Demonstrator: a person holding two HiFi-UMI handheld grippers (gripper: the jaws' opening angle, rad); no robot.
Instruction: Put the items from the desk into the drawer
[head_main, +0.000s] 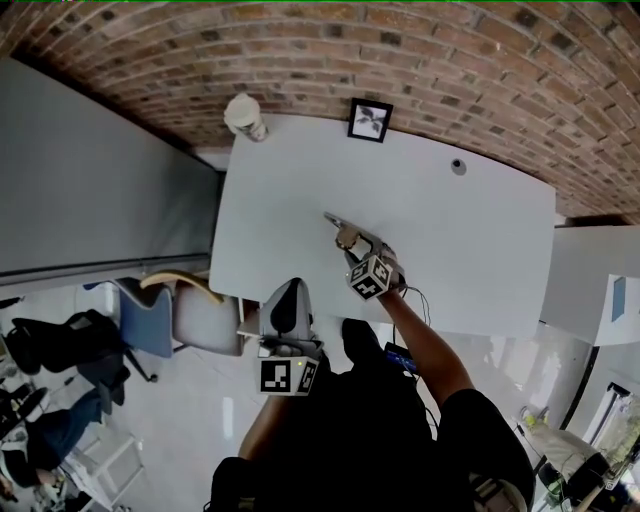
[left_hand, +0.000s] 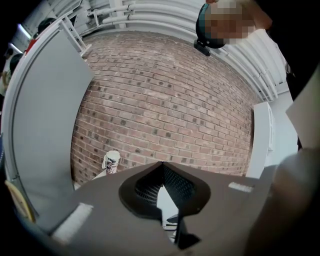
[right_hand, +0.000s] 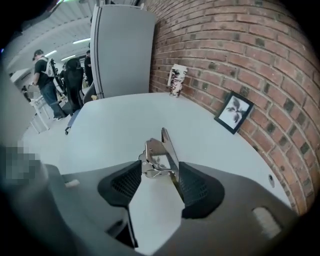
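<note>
A shiny metal bulldog clip sits between the tips of my right gripper, which is shut on it just above the white desk. In the head view the clip pokes out ahead of the right gripper near the desk's middle. My left gripper hangs off the desk's front edge with its jaws meeting at the tips, nothing between them. A paper cup and a small framed picture stand at the desk's back by the brick wall.
A grey partition flanks the desk's left. A blue and grey chair stands below the left corner. A white cabinet stands to the right. The desk has a cable hole. People stand far off.
</note>
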